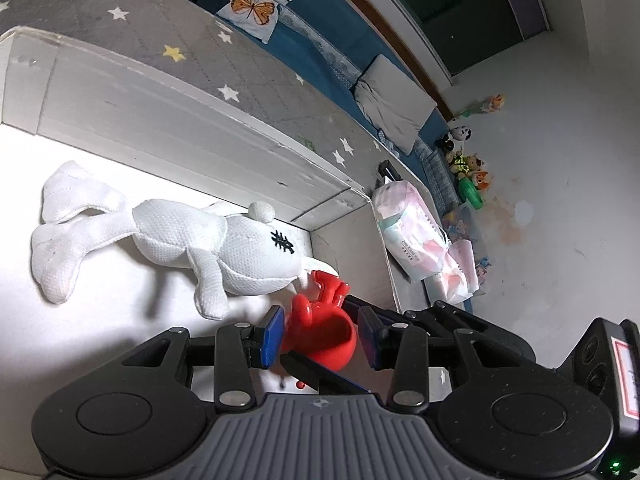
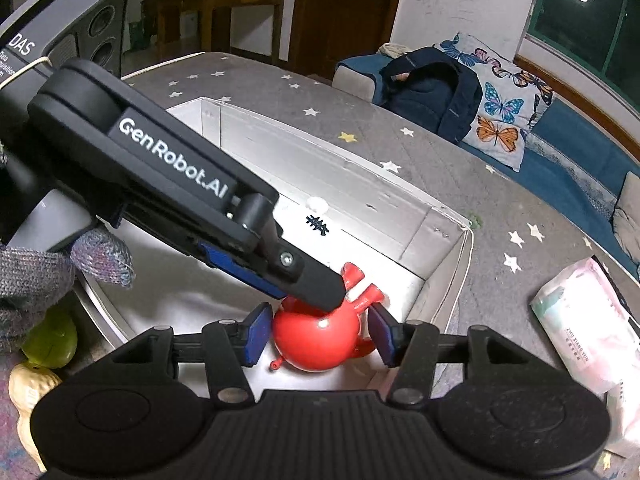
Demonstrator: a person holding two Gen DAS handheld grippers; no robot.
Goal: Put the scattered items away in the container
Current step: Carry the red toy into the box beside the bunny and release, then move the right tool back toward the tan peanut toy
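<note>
Inside the white box [image 2: 444,236], at its 5 o'clock corner wall, both the left gripper [image 1: 320,338] and the right gripper [image 2: 318,334] stand parted around the red toy [image 2: 320,340], neither visibly pressing, with bare floor open toward 9 o'clock.

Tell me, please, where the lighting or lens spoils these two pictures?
Left wrist view: the box floor is blown out to white around the plush; the walls bow with the fisheye and the corners go dark. Right wrist view: the plush inside the box is washed out, so little but its black stitching shows; the red toy carries a small glare spot and looks slightly soft.
</note>
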